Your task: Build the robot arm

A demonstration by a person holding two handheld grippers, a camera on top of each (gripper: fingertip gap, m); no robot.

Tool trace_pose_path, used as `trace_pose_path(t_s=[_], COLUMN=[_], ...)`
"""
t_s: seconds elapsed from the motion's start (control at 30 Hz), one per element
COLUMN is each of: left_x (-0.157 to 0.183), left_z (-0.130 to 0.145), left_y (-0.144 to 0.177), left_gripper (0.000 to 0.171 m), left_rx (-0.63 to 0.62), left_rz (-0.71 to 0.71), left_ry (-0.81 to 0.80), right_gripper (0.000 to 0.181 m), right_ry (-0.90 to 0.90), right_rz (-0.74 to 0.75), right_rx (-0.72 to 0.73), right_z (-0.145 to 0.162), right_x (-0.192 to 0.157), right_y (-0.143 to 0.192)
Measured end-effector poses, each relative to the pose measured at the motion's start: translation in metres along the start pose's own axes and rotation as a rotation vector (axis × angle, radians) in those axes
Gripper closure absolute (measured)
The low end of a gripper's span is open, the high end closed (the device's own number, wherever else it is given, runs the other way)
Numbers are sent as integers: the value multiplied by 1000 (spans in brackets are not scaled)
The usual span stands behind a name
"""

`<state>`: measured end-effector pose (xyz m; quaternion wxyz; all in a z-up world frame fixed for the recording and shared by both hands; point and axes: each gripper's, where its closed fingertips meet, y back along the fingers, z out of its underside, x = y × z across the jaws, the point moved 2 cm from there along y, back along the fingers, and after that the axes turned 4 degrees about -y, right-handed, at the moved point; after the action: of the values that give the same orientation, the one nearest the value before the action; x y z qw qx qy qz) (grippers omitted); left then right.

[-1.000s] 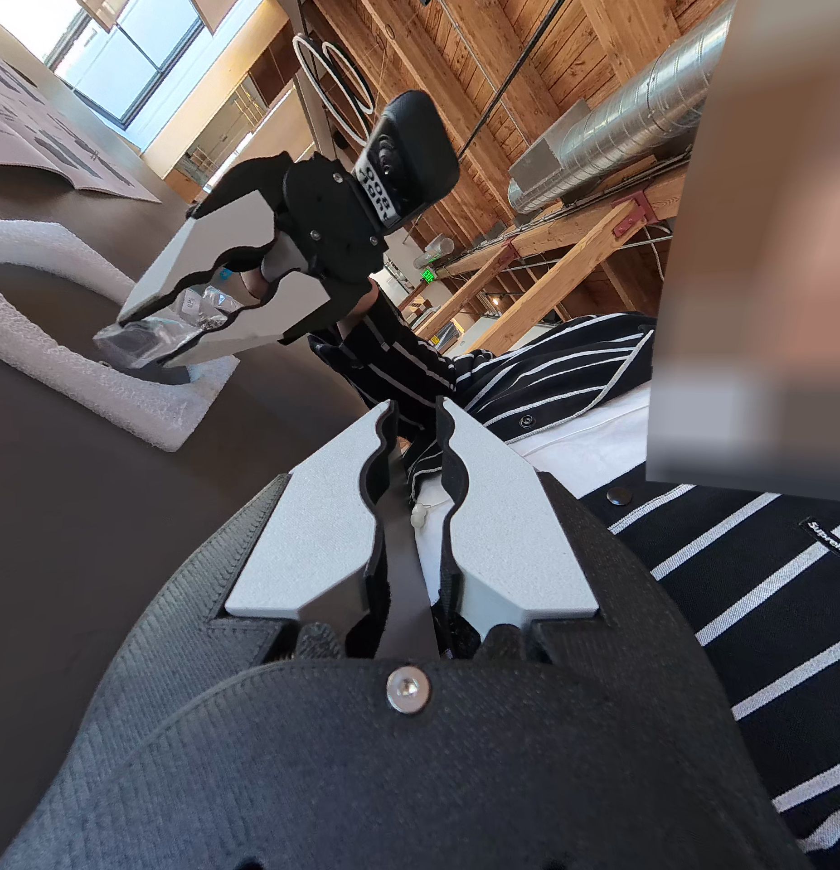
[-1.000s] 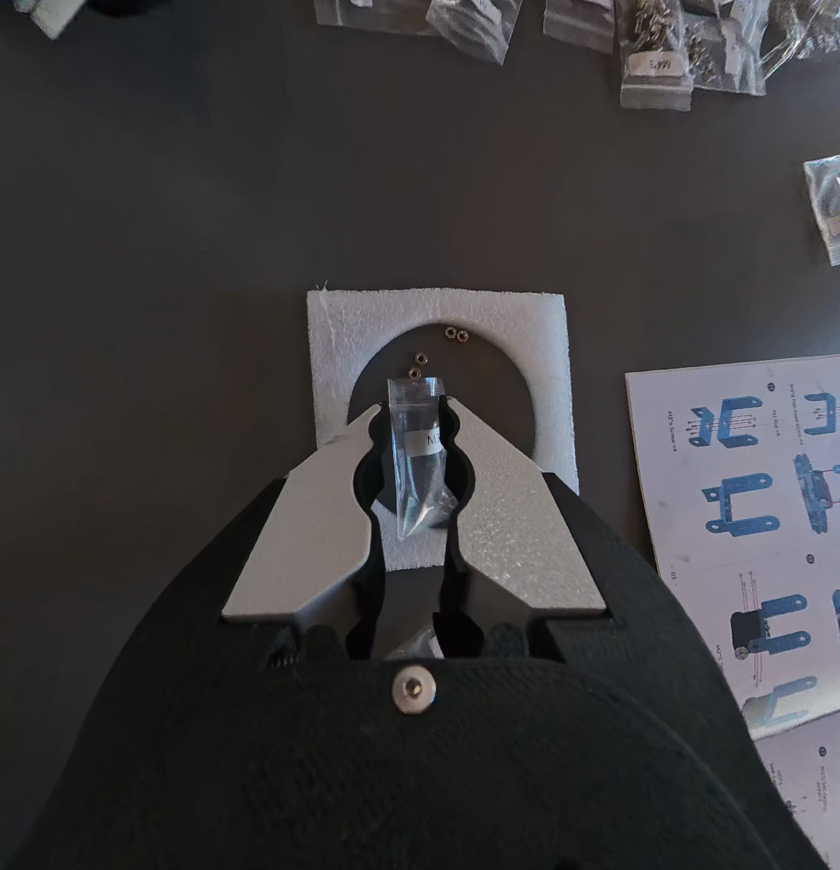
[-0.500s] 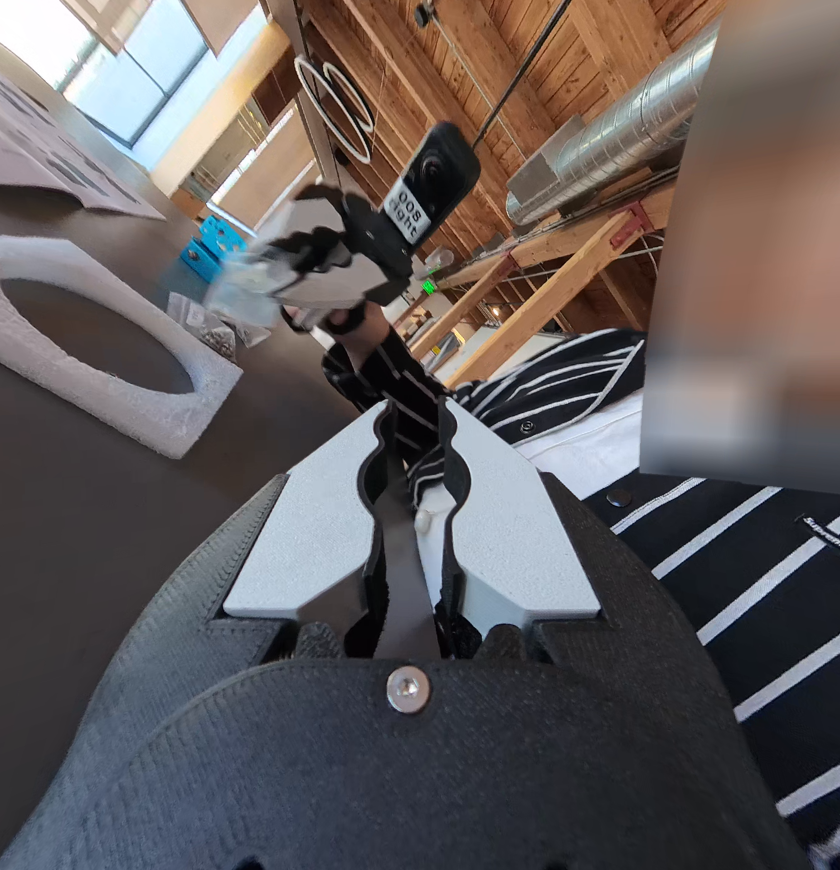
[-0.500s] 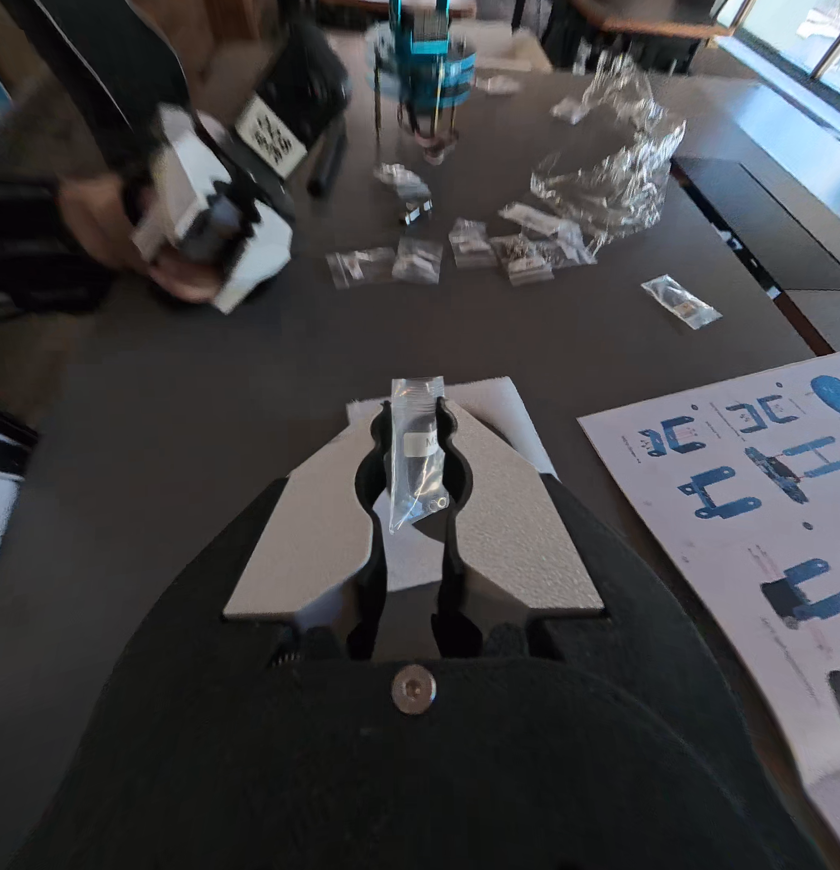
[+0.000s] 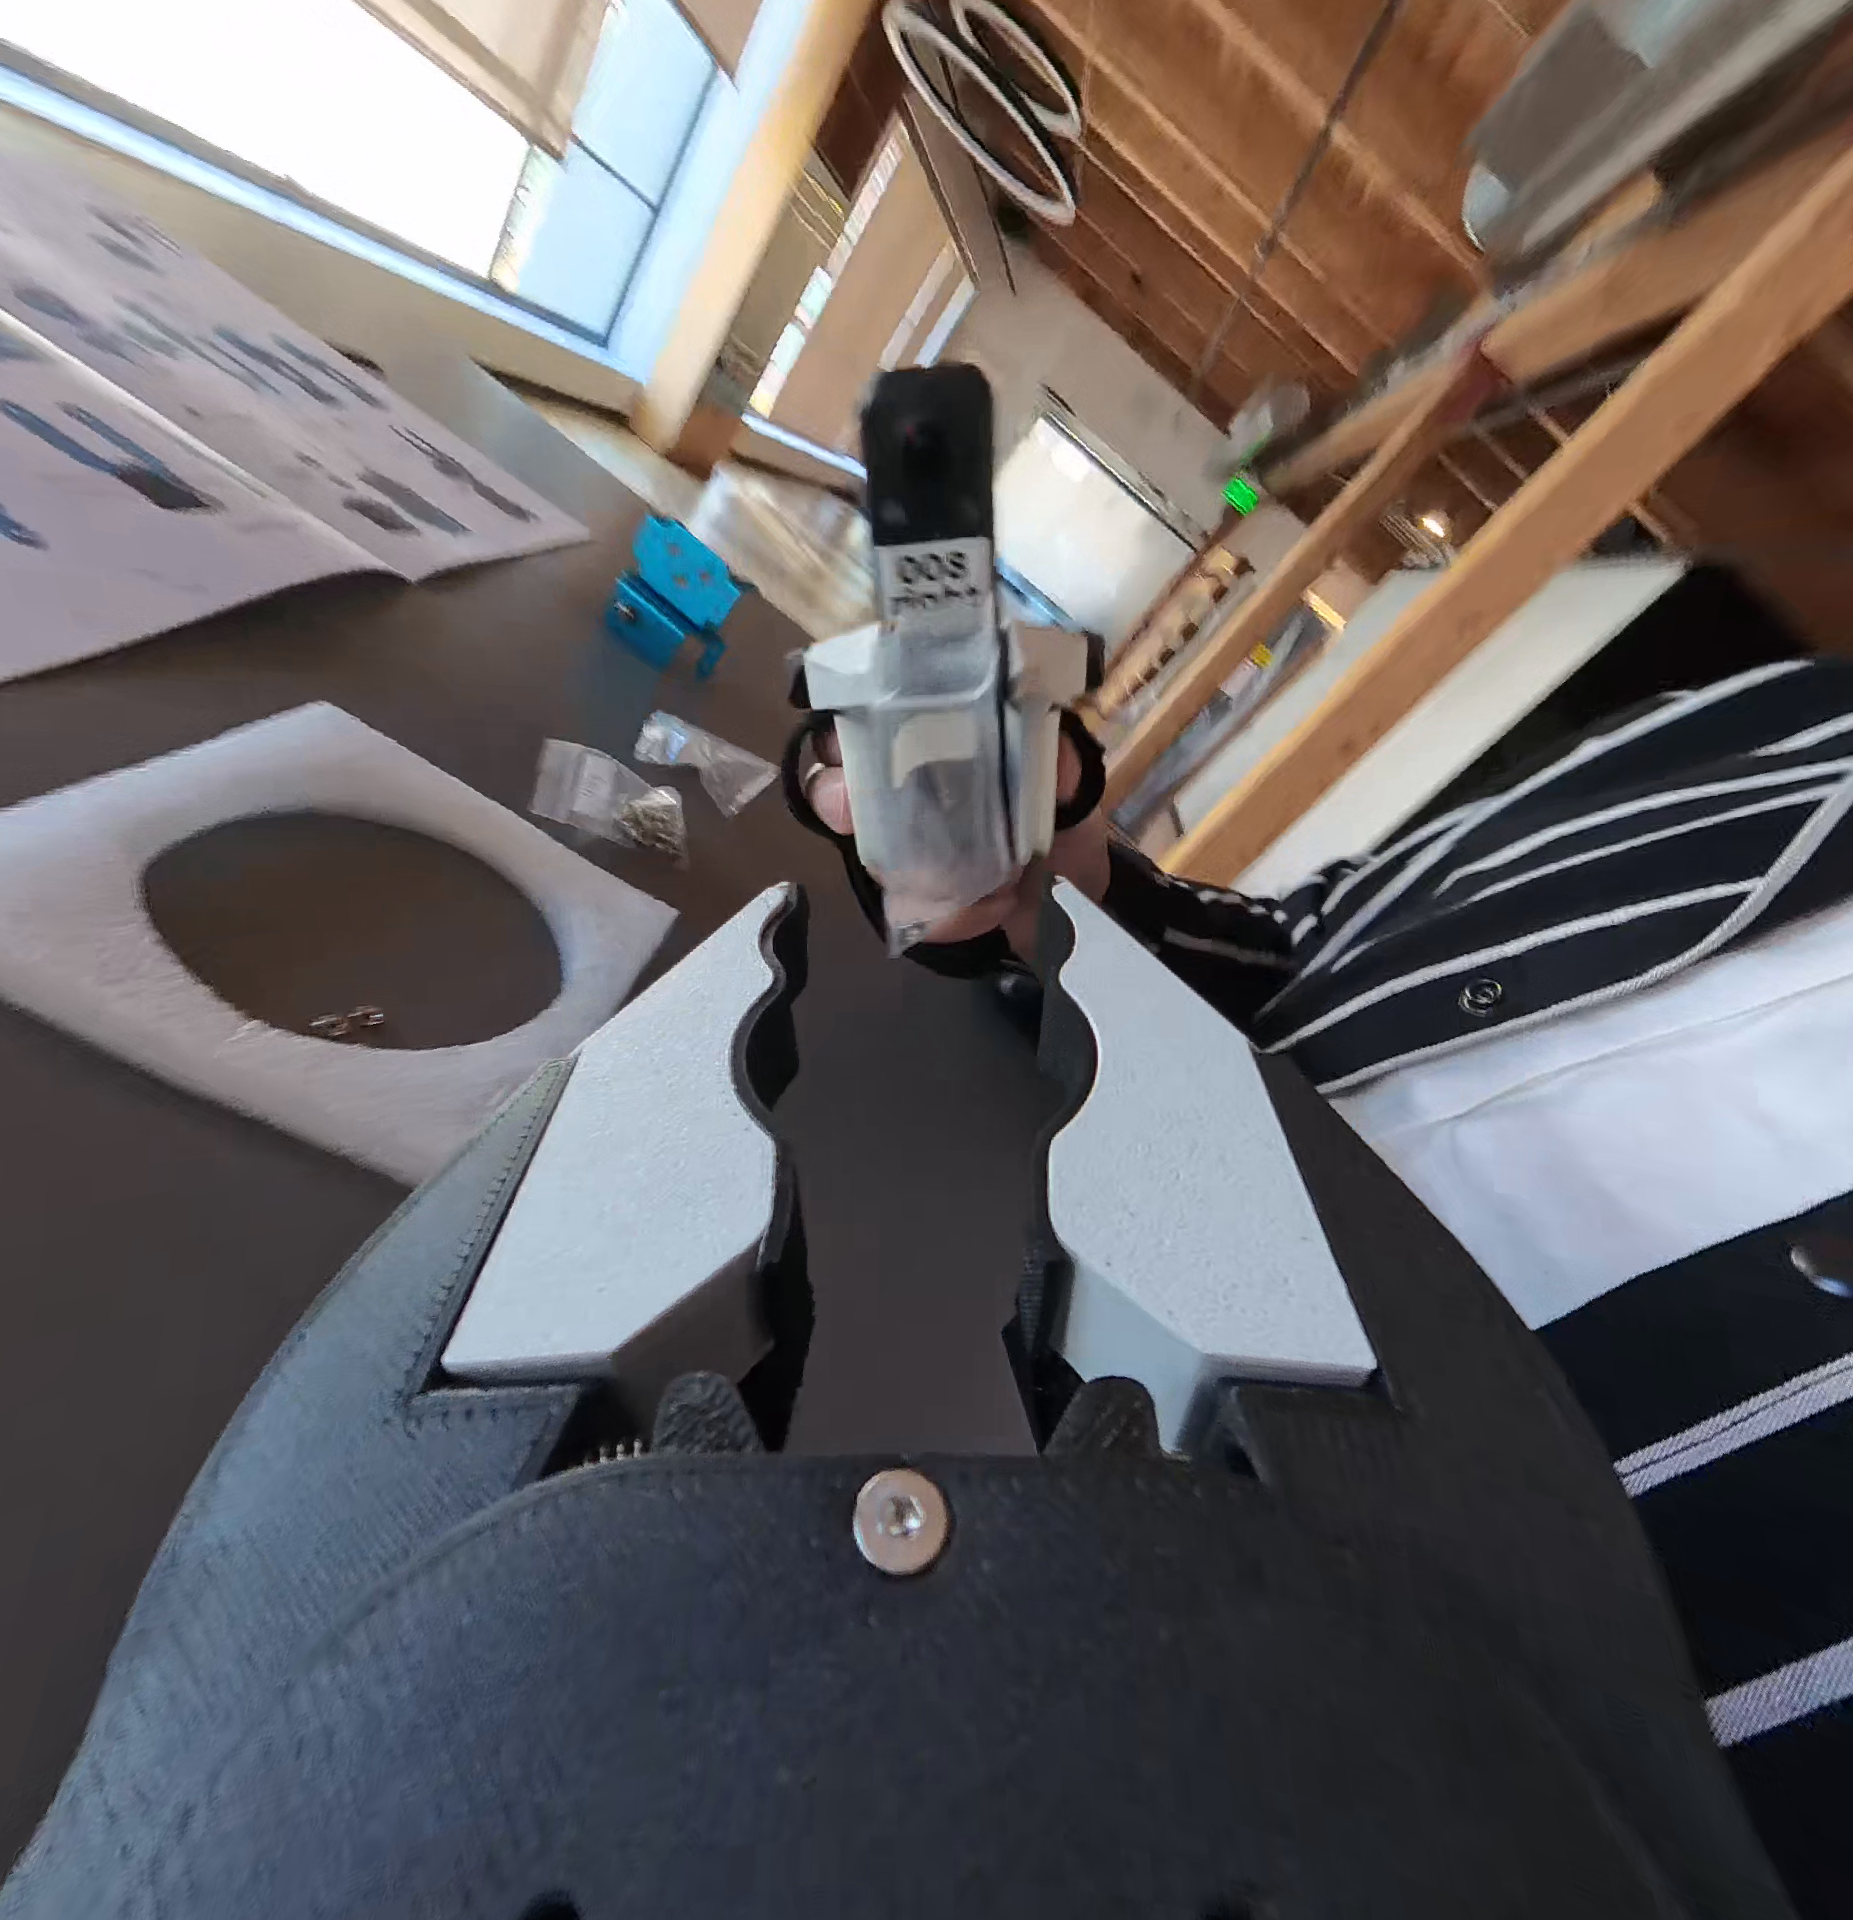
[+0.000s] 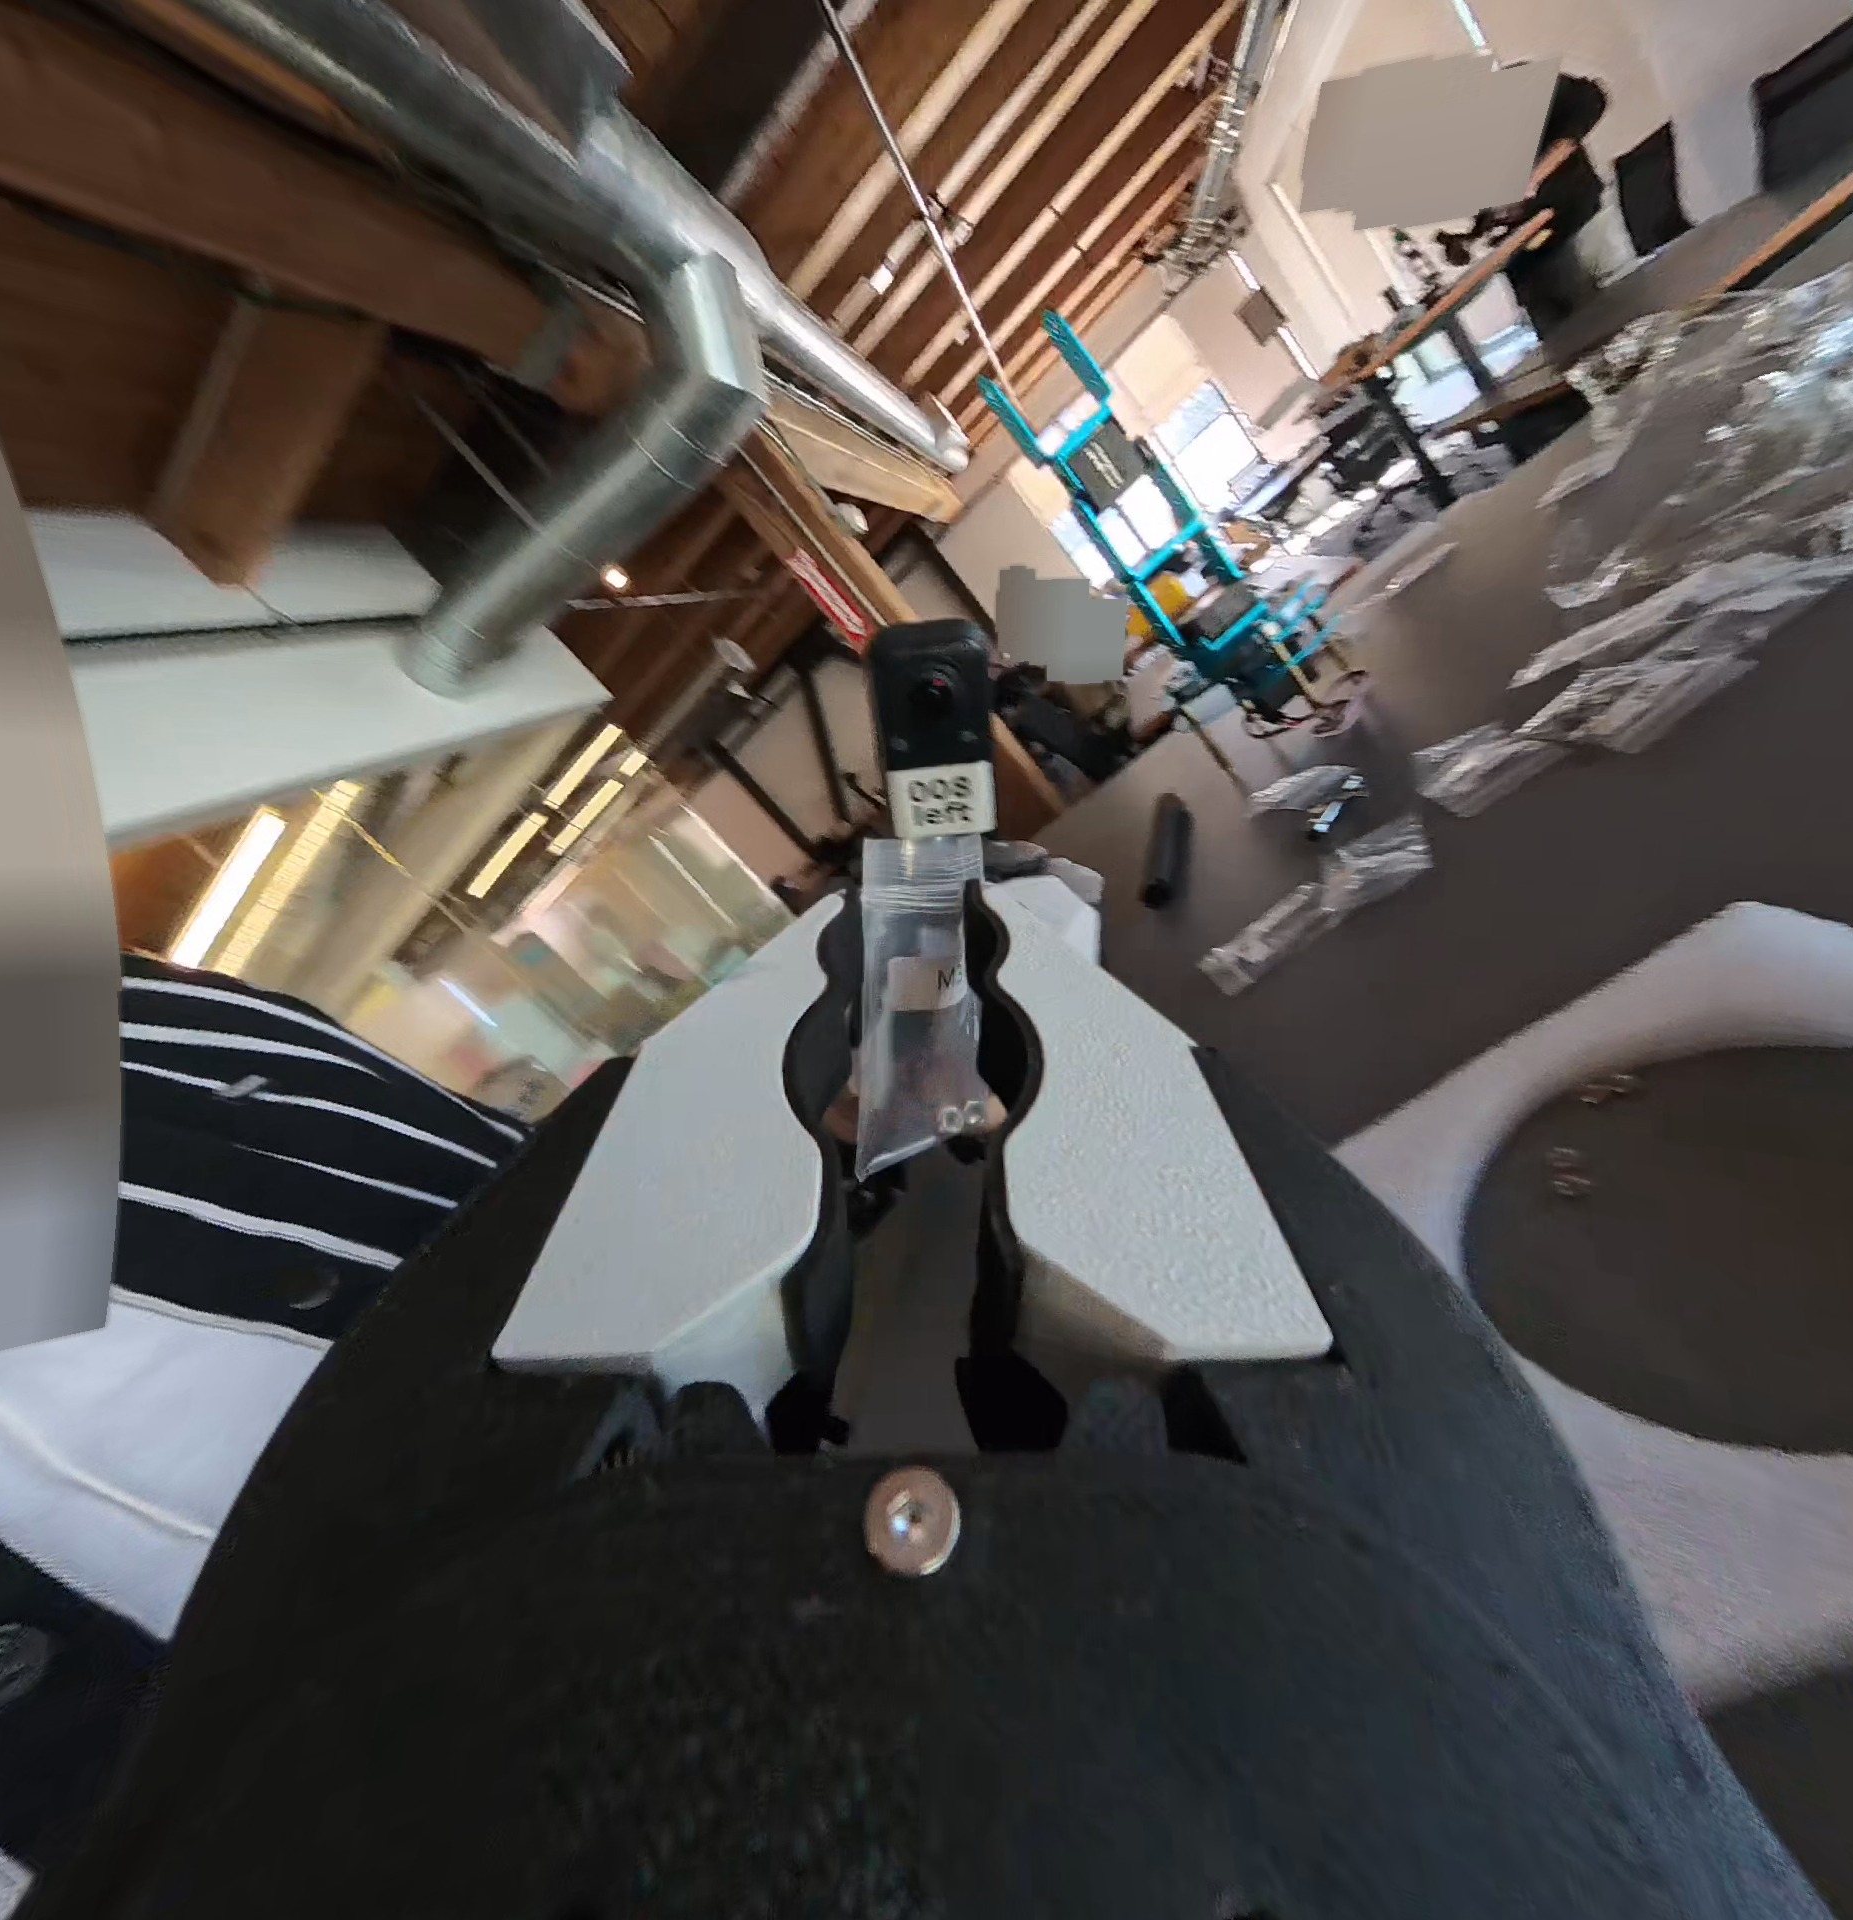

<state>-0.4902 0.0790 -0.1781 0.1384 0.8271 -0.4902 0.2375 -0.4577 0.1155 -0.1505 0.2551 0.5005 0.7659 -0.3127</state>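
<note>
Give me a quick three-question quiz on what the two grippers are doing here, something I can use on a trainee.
1. True or false: the left gripper is shut.
2. What does the right gripper hold? A) a blue bracket B) a small clear bag C) a paper sheet
3. Where do the loose metal nuts lie?

Key
1. False: its fingers stand apart with nothing between them.
2. B: the bag is pinched between its fingers and has a few small metal pieces in its bottom corner.
3. On the dark table, inside the round hole of the white foam frame.
</note>
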Motion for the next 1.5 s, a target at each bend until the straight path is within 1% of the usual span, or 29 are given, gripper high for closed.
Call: trace_pose_path(t_s=[0.07, 0.13, 0.23, 0.27, 0.33, 0.4, 0.43, 0.47, 0.5, 0.57, 0.6, 0.67, 0.73, 0.77, 0.87, 0.93, 0.97, 1.0, 1.03, 1.07, 1.1, 1.2, 1.23, 1.3, 1.47, 1.5], left_x=[6, 13, 15, 16, 21, 18, 15, 11, 7, -2, -8, -13, -12, -11, -11, -11, -11, -14, -16, -17, -16, -13, -13, -13, -17, -18], left_z=[-1, -8, -10, -9, -10, -10, -9, -6, -4, -2, 0, 3, 3, 3, 1, -4, -6, -9, -12, -16, -20, -28, -29, -29, -30, -30], left_y=[-4, -4, -2, -1, 4, 10, 13, 17, 21, 31, 37, 47, 56, 61, 77, 90, 96, 102, 109, 115, 121, 135, 139, 145, 157, 160], left_gripper=[131, 138, 145, 150, 171, 171, 171, 171, 171, 171, 171, 171, 171, 171, 171, 171, 164, 153, 146, 145, 145, 164, 168, 171, 171, 171], left_rx=[4, 35, 24, 14, 11, 17, 12, -1, -15, -35, -50, -88, -113, -122, -149, -158, -159, -160, -154, -144, -134, -135, -146, -172, -201, -207], left_rz=[78, 170, 203, 215, 264, 248, 221, 182, 137, 54, 9, -22, 0, 18, 92, 144, 164, 158, 151, 156, 173, 236, 253, 271, 247, 244], left_ry=[35, 90, 102, 106, 117, 130, 121, 108, 94, 71, 64, 45, 22, 12, 0, 9, 5, -8, -28, -43, -52, -84, -92, -105, -171, -178], right_gripper=[163, 164, 163, 163, 164, 161, 157, 151, 150, 153, 157, 160, 160, 168, 180, 180, 180, 180, 181, 181, 181, 181, 181, 181, 181, 178], right_ry=[-65, -93, -140, -151, -172, -177, -178, -168, -140, -55, -8, 43, 68, 73, 74, 86, 97, 102, 104, 111, 119, 139, 144, 146, 152, 147], right_rz=[-65, -86, -144, -162, -178, -175, -160, -126, -81, 36, 69, 143, 177, 169, 181, 197, 199, 206, 216, 225, 229, 239, 246, 263, 294, 292], right_rx=[28, 35, 21, 18, 19, 27, 27, 21, 8, -37, -62, -113, -152, -158, -156, -144, -140, -140, -148, -149, -140, -140, -135, -112, -70, -63], right_z=[-2, -2, 2, 3, 4, 4, 4, 4, 5, 8, 10, 14, 18, 20, 22, 24, 25, 26, 29, 31, 33, 41, 42, 42, 45, 46], right_x=[-6, -6, -10, -12, -11, -8, -5, -1, 4, 14, 15, 20, 23, 22, 20, 17, 16, 16, 17, 18, 18, 15, 14, 14, 17, 18], right_y=[-3, -7, -14, -17, -23, -28, -30, -32, -34, -37, -40, -48, -60, -67, -86, -97, -102, -107, -113, -118, -124, -141, -145, -151, -163, -165])
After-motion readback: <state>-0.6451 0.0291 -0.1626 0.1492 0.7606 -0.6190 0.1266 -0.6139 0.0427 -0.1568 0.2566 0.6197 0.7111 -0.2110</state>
